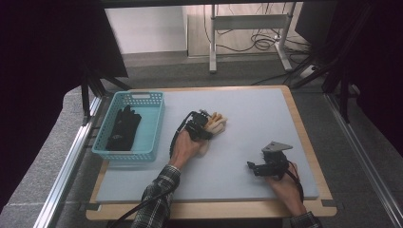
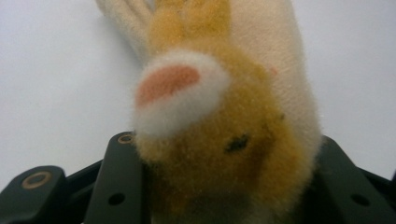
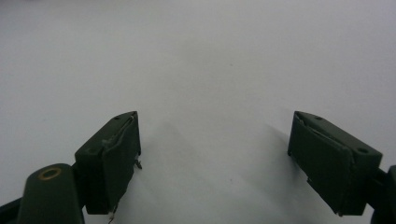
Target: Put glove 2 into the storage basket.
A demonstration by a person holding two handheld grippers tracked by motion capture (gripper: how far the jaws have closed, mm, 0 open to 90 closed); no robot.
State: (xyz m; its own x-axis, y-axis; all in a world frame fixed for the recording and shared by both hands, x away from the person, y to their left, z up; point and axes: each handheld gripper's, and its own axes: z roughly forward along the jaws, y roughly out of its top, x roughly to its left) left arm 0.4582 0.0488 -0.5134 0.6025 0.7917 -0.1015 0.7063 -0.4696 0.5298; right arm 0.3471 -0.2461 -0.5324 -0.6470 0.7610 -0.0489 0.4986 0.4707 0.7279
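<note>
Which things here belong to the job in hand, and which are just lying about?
In the job: plush toy, left gripper shut on it, blue basket.
Lying about: black glove in the basket, right gripper open over the table.

I count one plush toy right of the basket, one blue basket, one black glove inside that basket, and two hand-held grippers.

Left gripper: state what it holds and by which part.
The left gripper is shut on the fuzzy tan and cream glove, gripping its orange-tan end with the pink patch. The right gripper holds nothing.
</note>
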